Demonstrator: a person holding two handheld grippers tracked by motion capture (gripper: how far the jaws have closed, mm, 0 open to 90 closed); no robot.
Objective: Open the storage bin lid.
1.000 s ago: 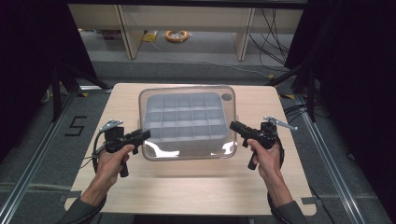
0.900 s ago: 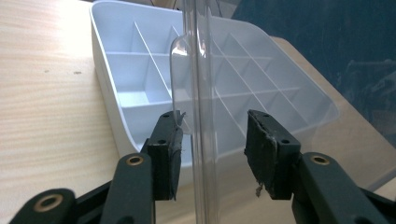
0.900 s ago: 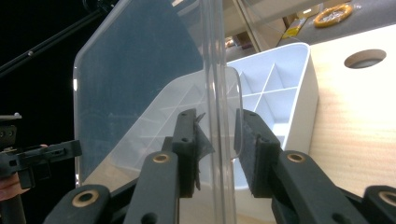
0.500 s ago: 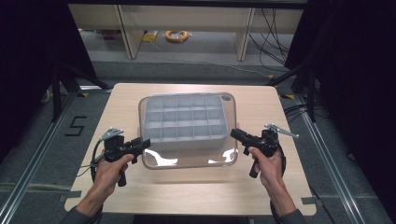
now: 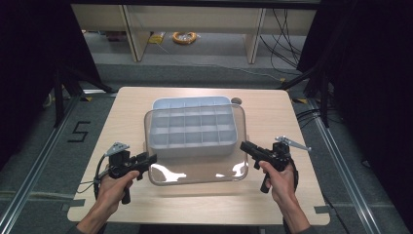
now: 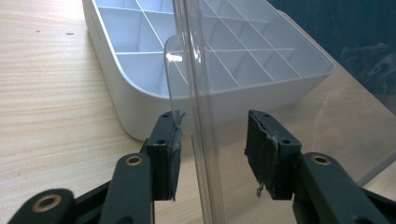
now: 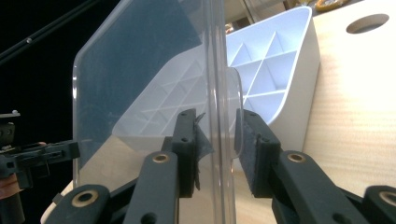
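At the middle of the tabletop (image 5: 122, 112) sits a white compartment tray (image 5: 192, 127), its grid of square cells facing up, with a clear plastic lid (image 5: 197, 168) held over its near half and reaching out toward the tabletop's near edge. The high view shows the lid as a rounded rectangle with bright glare along its near rim; its far edge overlaps the tray, while the tray's far rim stays uncovered toward the far edge, near a small round hole (image 5: 236, 101) in the wood.

The left gripper (image 5: 146, 160) meets the lid at its near-left corner and the right gripper (image 5: 245, 147) meets it on its right edge, each carried by a hand coming in from the near edge; from above it is hard to tell how the jaws stand.

The gripper views fill that in. The left gripper (image 6: 212, 149) view looks along the lid's edge, which runs upright between the two black pads: the left pad lies against the lid's small tab, the right pad stands a little off the rim, so the jaws are closed nearly as far as they go on the lid. Behind it the tray's rounded corner rests on the wood.

The right gripper (image 7: 219, 154) view shows the lid's rim pinched between both pads, a tight hold, with the tray's cells seen through the plastic and the left gripper (image 7: 37, 158) small at the far left.
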